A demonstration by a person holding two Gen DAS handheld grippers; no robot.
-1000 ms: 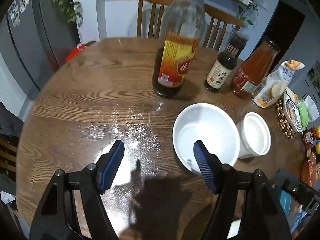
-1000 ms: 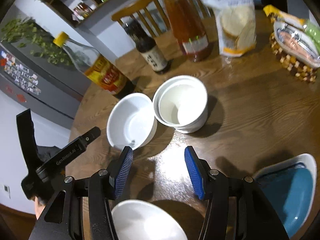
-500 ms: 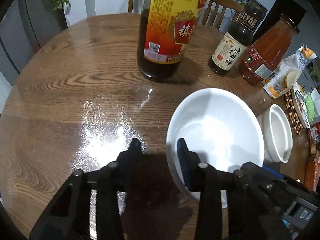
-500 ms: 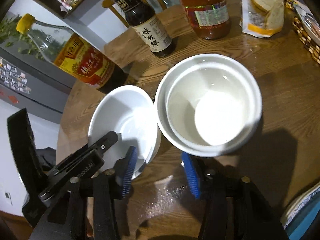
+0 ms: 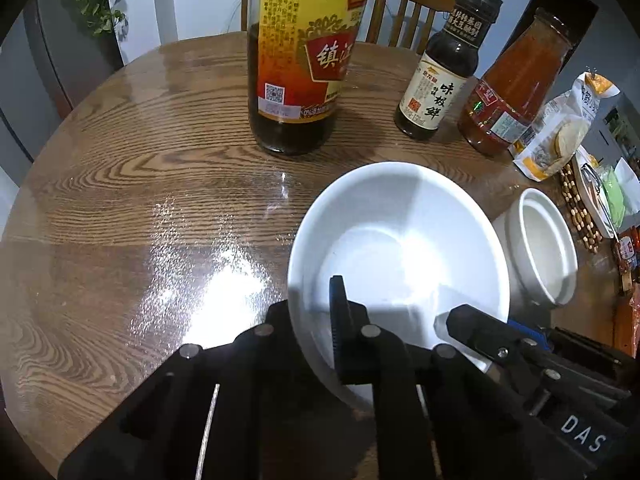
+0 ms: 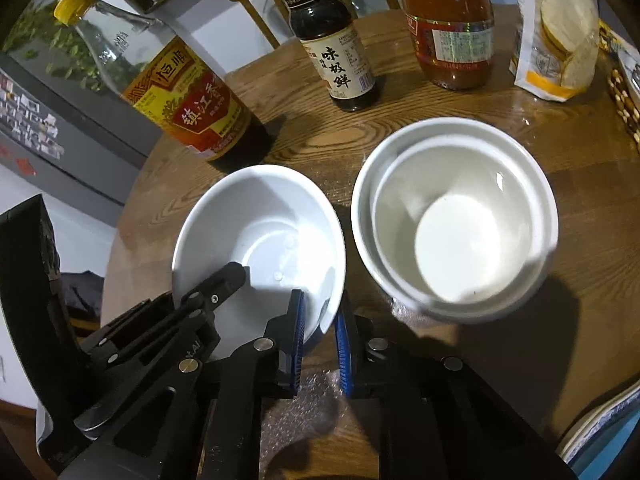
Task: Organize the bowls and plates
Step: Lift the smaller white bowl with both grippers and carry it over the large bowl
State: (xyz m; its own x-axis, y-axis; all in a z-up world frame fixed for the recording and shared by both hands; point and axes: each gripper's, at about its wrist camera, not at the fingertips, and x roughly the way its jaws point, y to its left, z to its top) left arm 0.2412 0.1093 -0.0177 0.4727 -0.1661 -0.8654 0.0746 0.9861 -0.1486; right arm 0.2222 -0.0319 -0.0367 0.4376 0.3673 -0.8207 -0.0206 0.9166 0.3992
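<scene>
**White bowl clamped at its rim from both sides; stacking partly done**

White bowl (image 6: 256, 236) stands on the wooden table (image 5: 120, 200), just left of a stack of two nested white bowls (image 6: 456, 220) and in front of the large vinegar bottle (image 6: 192, 112).

Left gripper (image 5: 308, 316): jaws closing on the bowl's near rim, one finger inside the bowl, the other outside against the wall. Rim sits between the pads; gap looks nearly gone.

Right gripper (image 6: 320, 336): jaws closing on the same bowl's opposite rim, blue pads (image 6: 298, 336) either side of the wall, apparently pressing.

Progress, judged from layout:
- Done: two bowls already nested in one stack.
- In hand: the single bowl, gripped by both tools, not yet lifted as far as the views show.
- Left: likely set this bowl into the stack. A blue dish (image 6: 616, 432) shows at the right wrist view's lower right edge, well apart; probably also unsorted.

Soy sauce bottle (image 6: 332, 40), red sauce bottle (image 6: 452, 28) and snack bag (image 6: 560, 36) stand behind the bowls.
</scene>
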